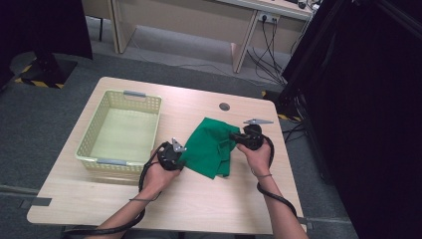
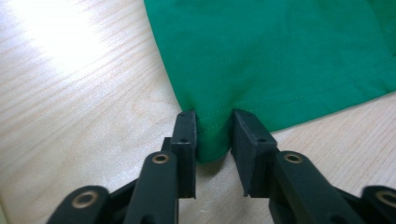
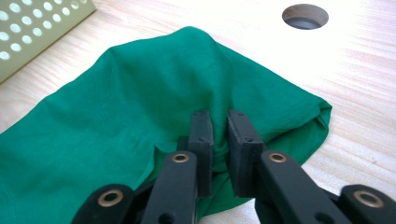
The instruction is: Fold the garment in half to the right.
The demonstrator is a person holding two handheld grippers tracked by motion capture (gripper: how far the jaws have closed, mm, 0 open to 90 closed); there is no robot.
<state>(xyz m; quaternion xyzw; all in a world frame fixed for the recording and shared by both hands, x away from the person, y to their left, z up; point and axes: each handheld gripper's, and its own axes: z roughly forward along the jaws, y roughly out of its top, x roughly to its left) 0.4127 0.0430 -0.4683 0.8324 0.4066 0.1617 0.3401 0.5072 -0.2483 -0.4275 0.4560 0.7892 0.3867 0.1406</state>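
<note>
Green cloth (image 1: 211,145), folded, flat on wooden table (image 1: 199,199), just right of pale basket (image 1: 130,102); long axis from near-left to far-right. Left gripper (image 2: 214,133) at near-left hem corner, jaws pinched on that corner. Right gripper (image 3: 219,140) at far-right side, jaws nearly together, clamped on a gathered fold. Forearms in from below, both hands low and angled inward, cloth stretched between them

cloth (image 1: 209,145): green matt fabric | table (image 1: 199,199): smooth wood-grain | basket (image 1: 89,142): perforated plastic
</note>
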